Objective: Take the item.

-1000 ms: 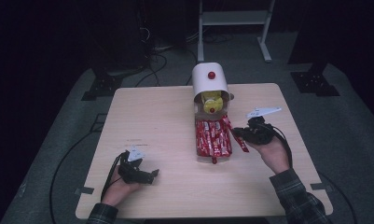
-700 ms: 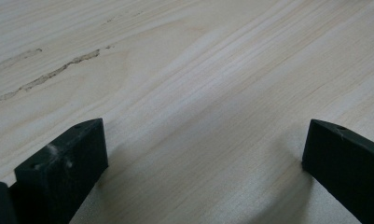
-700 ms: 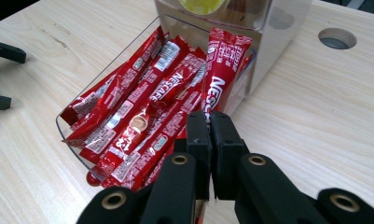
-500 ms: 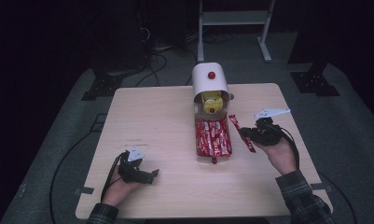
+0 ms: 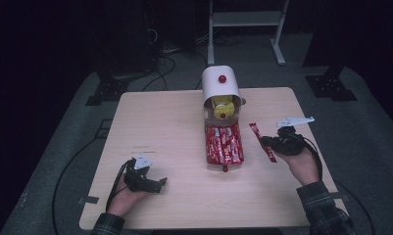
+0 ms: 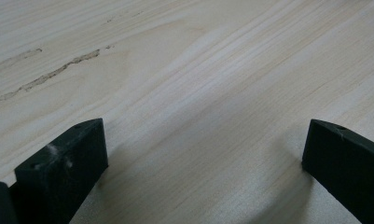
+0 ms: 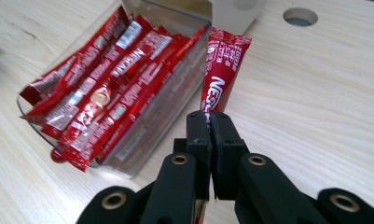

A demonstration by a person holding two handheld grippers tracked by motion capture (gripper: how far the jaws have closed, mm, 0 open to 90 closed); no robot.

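Pale wood tabletop (image 5: 169, 127): your right gripper (image 5: 275, 143) is clamped on a slim red Nescafé stick sachet (image 7: 220, 65) at centre-right of the high view, just right of the clear plastic tray (image 7: 173, 105) of sachets, long axis pointing away from you toward frame top; left gripper (image 5: 150, 183), lower left, gapes wide w/ nothing in it

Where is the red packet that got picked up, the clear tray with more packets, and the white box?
Red packet (image 7: 220, 77), right gripper view, its printed middle.
Clear tray (image 7: 152, 133), right gripper view, its near side wall.
White box (image 5: 220, 85), high view, its curved top.
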